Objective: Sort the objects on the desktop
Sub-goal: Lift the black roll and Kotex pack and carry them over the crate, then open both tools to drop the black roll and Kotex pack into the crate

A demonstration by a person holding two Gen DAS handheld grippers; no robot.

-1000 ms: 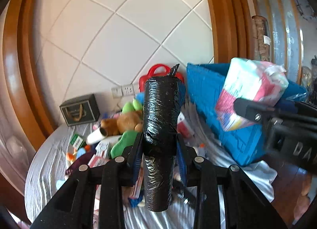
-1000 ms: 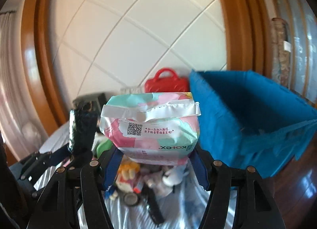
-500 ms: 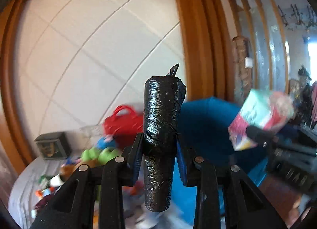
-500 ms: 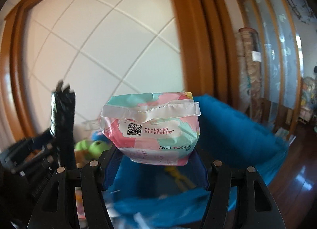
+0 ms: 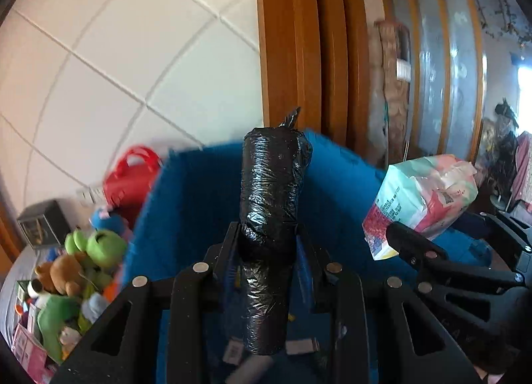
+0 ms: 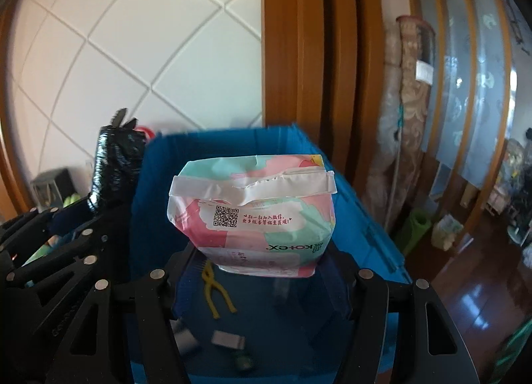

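Observation:
My left gripper (image 5: 266,244) is shut on a black roll of bin bags (image 5: 271,217), held upright over the open blue bin (image 5: 186,211). My right gripper (image 6: 256,261) is shut on a pink and mint pad pack (image 6: 256,214), also held above the blue bin (image 6: 362,221). The pad pack shows at the right of the left wrist view (image 5: 422,197). The black roll shows at the left of the right wrist view (image 6: 114,164). Yellow pliers (image 6: 216,291) and small items lie on the bin floor.
A table at the left carries plush toys (image 5: 96,244), a red bag (image 5: 129,181), a dark box (image 5: 40,227) and small packets. A wooden door frame (image 5: 299,51) and glass panels stand behind the bin. Wood floor (image 6: 472,311) lies to the right.
Both grippers have swung right from the cluttered table to above the blue bin, each still holding its object. The bin's inside has come into view below them.

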